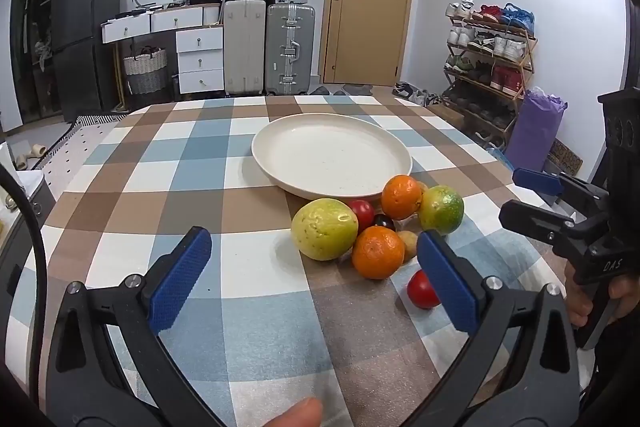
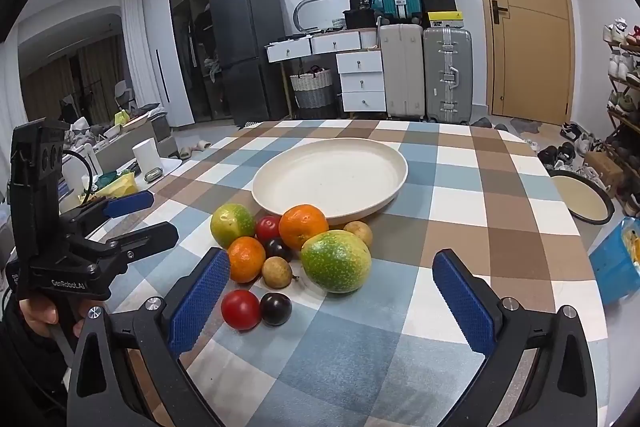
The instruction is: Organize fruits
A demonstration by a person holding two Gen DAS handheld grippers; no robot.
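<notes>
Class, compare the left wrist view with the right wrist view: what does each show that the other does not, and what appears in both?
Only the left wrist view shows the purple bag beside the full shoe rack. Only the right wrist view shows the near dark plum, the blue bin and the round tray off the table. Both show the empty plate, the fruit pile, the red tomato, and both tools open: left, right.

Your left wrist camera looks forward between its fingers (image 1: 188,267), low over the counter (image 1: 200,195), with the fruit pile (image 1: 376,227) just beyond the right-hand finger. Your right wrist camera faces the same way, its fingers (image 2: 200,291) framing that pile (image 2: 292,251) from close by. Both views share the pile, the plate (image 1: 332,155) past the fingers, and the door (image 2: 524,19). Each also catches the other tool at its edge.
</notes>
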